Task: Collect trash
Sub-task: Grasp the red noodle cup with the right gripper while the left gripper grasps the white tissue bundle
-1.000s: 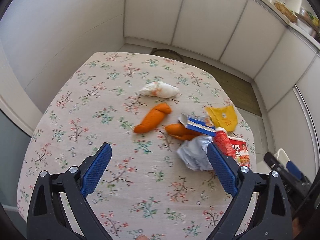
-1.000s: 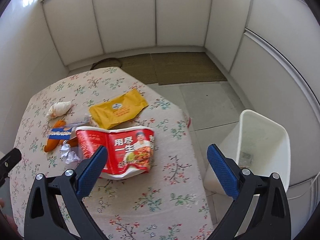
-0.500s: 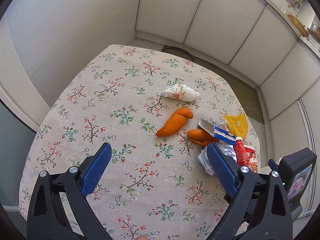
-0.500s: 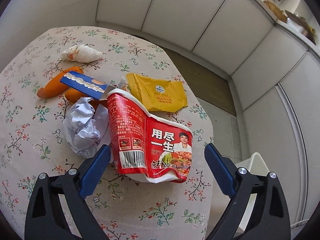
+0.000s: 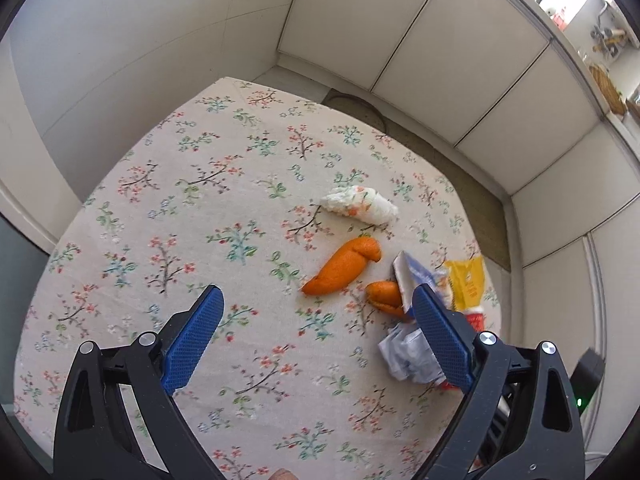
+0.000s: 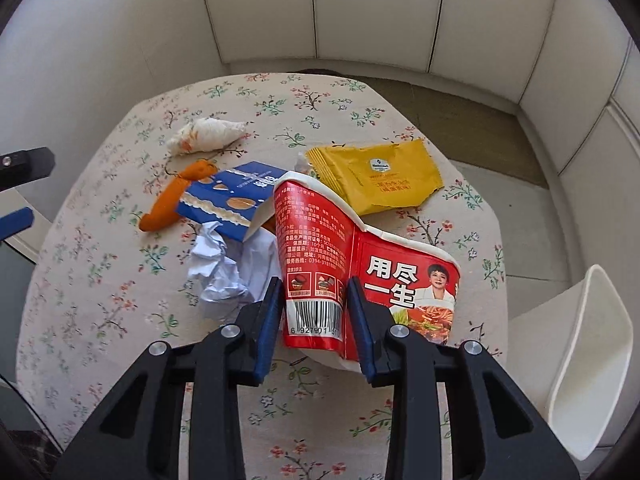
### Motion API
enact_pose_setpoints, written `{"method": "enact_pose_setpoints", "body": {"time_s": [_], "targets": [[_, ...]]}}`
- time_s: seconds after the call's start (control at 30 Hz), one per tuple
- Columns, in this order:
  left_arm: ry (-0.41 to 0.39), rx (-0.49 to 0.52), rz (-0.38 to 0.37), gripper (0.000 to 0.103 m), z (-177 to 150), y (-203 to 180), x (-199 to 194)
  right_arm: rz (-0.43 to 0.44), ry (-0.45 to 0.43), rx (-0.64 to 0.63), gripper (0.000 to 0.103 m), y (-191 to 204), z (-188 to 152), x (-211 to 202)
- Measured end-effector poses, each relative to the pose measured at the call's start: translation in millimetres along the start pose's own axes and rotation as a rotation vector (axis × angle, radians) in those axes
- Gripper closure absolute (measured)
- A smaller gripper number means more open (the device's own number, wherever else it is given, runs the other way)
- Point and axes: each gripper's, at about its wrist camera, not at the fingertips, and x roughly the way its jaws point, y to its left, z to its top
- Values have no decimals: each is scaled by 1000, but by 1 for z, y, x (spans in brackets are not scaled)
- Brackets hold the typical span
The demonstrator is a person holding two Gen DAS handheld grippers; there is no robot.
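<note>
A crushed red noodle cup (image 6: 340, 252) lies on the floral table (image 6: 120, 280). My right gripper (image 6: 314, 300) is shut on the cup's left part, at the barcode. Beside the cup lie crumpled white paper (image 6: 218, 264), a blue box (image 6: 228, 200), orange peel (image 6: 172, 196), a yellow packet (image 6: 380, 176) and a stained tissue (image 6: 208, 136). My left gripper (image 5: 316, 320) is open and empty above the table, with the peel (image 5: 344, 266), tissue (image 5: 360, 210) and paper (image 5: 408, 356) ahead and to its right.
A white bin (image 6: 576, 364) stands on the floor off the table's right edge. White cabinet panels (image 6: 360, 12) surround the table. A mat (image 6: 448, 120) lies on the floor beyond it.
My right gripper moved in and closed on the noodle cup. My left gripper swung left, so the trash shifted to the right of its view.
</note>
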Motion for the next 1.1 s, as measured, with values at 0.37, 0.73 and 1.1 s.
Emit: {"method": "enact_pose_setpoints", "body": {"time_s": [0.37,0.73,1.1], "targets": [[15,89,49,14,30,-12,57,208,-65,173,70,-16,12,-41],[80,434,84,24,47,-59,131,225,-58,196,69,-22,14,-45],[181,627,125,44,50,-80,176,221,-57,210,69,-28,16,-43]]}}
